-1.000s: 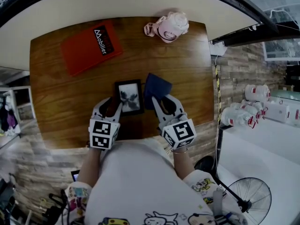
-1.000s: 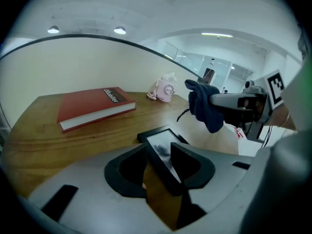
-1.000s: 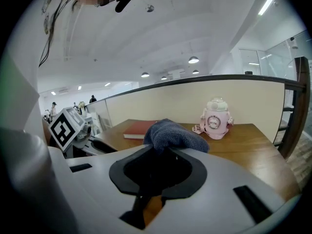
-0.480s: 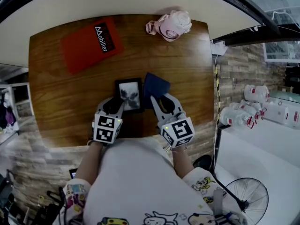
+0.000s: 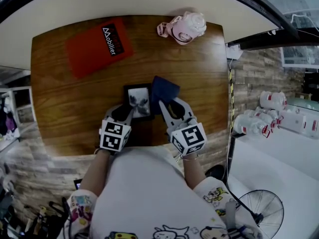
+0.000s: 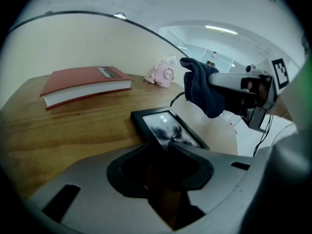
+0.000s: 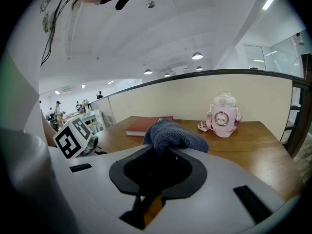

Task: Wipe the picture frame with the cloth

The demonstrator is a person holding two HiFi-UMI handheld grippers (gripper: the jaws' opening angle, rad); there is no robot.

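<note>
Steadying, seemingly step 1 of 2: your left gripper (image 5: 124, 114) had just been closing tight onto the picture frame (image 5: 138, 101) (near corner). Your right gripper (image 5: 172, 105) pinched the cloth (image 5: 164, 89), due next across the glass.

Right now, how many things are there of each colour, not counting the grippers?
Red: 1, the book
Pink: 1, the toy figure
Black: 1, the picture frame
Dark blue: 1, the cloth
Total: 4
</note>
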